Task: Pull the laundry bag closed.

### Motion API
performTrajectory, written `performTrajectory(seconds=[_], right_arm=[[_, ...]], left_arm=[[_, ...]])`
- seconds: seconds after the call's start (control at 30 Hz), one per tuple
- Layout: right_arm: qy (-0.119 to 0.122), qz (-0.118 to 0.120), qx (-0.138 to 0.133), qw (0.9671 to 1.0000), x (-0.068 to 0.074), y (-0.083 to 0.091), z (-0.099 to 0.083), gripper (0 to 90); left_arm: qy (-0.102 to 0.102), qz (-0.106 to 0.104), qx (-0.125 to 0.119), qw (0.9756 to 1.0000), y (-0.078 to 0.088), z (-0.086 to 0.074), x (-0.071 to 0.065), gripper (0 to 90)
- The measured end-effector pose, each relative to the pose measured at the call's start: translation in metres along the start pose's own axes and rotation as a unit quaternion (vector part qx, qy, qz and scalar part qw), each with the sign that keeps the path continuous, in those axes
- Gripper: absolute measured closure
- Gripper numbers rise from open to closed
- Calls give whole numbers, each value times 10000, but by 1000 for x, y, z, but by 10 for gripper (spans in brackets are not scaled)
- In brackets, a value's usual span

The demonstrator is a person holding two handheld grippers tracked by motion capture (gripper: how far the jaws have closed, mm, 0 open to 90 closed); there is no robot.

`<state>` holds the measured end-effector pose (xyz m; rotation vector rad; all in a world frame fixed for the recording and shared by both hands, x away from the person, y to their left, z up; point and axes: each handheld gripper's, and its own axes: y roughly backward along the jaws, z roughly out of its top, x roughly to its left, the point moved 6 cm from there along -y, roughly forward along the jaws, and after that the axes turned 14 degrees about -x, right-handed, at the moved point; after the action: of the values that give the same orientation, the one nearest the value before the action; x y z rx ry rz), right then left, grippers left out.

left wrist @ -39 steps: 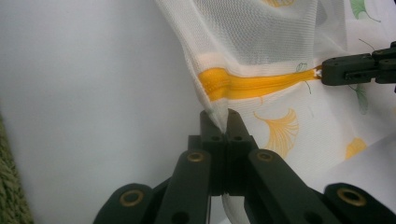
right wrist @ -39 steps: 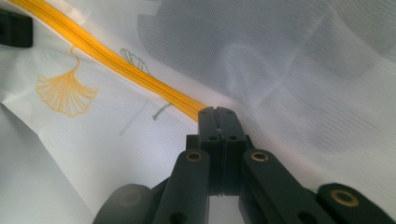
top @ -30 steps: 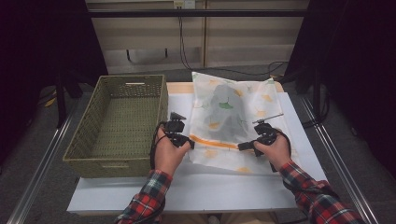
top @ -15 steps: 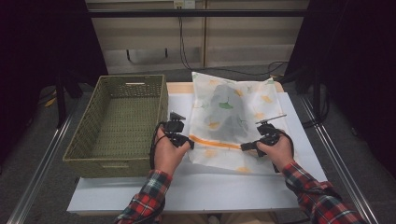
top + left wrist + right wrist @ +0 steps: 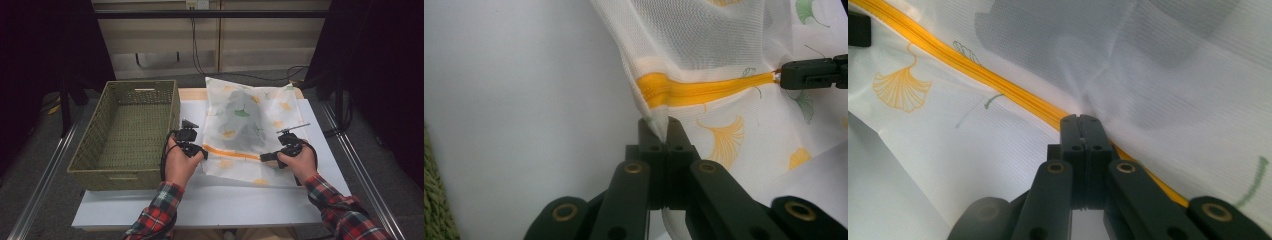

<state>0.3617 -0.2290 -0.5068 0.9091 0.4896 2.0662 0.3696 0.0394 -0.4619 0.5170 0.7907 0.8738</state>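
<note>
A white mesh bag (image 5: 250, 115) printed with yellow and green leaves lies on the white table (image 5: 225, 200), with a dark garment (image 5: 242, 125) showing through it. An orange zipper (image 5: 230, 151) runs across its near part. My left gripper (image 5: 202, 151) is shut on the bag's left edge just below the zipper's end (image 5: 659, 90); in the left gripper view the mesh is pinched between the jaws (image 5: 666, 132). My right gripper (image 5: 262, 157) is shut on the zipper (image 5: 973, 67) farther right, jaws closed at the orange band (image 5: 1080, 120). It also shows at the zipper's far end (image 5: 781, 75).
A green woven basket (image 5: 130, 130), with nothing in it, stands on the table's left, close beside my left hand. Bare white table lies in front of the bag. Cables trail on the floor behind the table, and metal rails run along both sides.
</note>
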Motion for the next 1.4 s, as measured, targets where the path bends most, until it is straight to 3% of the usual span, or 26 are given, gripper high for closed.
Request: performTrajectory(seconds=[0.97,1.03,1.17,1.23,1.27,1.4], right_arm=[[38,32,-135,9999,-6,6,-1,900],[89,-55,-123,9999,-8,6,-1,900],[12,-31,-150,9999,-10,9,-1,900],[21,-42,-158,9999,-10,9,-1,900],[26,-23,-169,9999,-10,9,-1,900],[56,-8,-190,9998,-11,10,-2,900]], left_arm=[[-16,52,53,10000,1,0,1,897],[61,44,35,10000,1,0,0,897],[-26,59,60,10000,1,0,1,897],[86,47,21,10000,1,1,-1,897],[-28,64,39,10000,2,1,1,897],[47,63,15,10000,1,1,-1,897]])
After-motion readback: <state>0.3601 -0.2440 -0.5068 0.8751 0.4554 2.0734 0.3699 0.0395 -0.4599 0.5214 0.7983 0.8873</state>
